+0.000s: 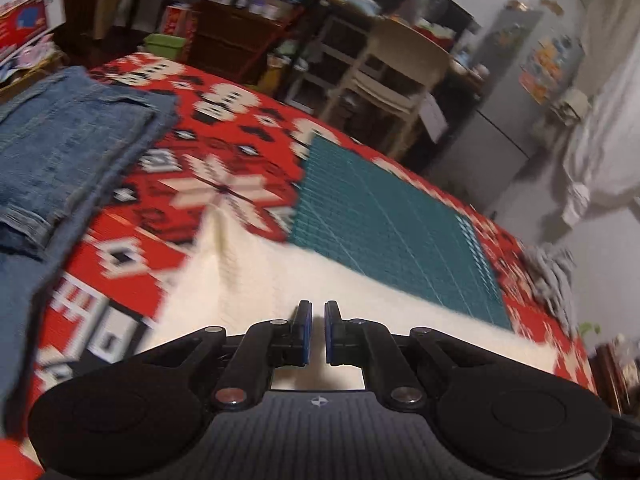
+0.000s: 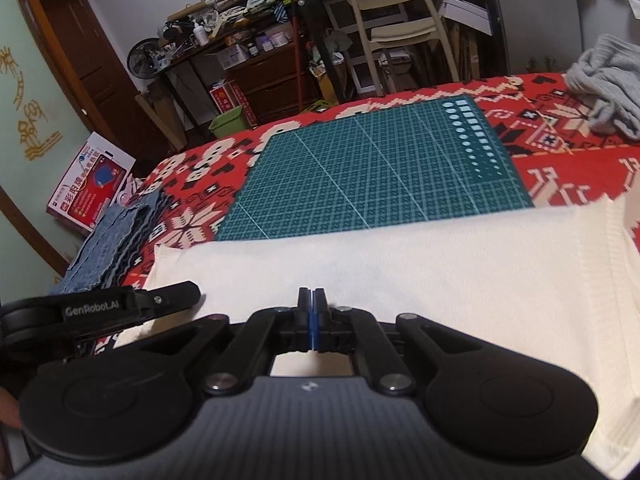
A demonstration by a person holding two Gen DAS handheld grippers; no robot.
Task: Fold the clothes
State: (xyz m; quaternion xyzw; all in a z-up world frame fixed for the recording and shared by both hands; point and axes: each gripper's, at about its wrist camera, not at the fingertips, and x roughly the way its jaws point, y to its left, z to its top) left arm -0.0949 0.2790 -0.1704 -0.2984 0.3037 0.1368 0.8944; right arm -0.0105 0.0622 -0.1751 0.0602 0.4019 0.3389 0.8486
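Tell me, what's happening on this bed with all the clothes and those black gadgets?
A person is folding laundry with a handheld gripper in each hand. Both hover low over a white garment spread across the red patterned blanket and partly over a green cutting mat. The right gripper has its jaws shut with no cloth visibly between them; the left gripper has its jaws slightly apart, holding nothing. Folded jeans lie stacked on the left, and a grey garment waits crumpled at the far right.

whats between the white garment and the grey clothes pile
In the right wrist view, only patterned red blanket separates the white garment from the grey clothes pile; the green cutting mat lies left of that stretch.
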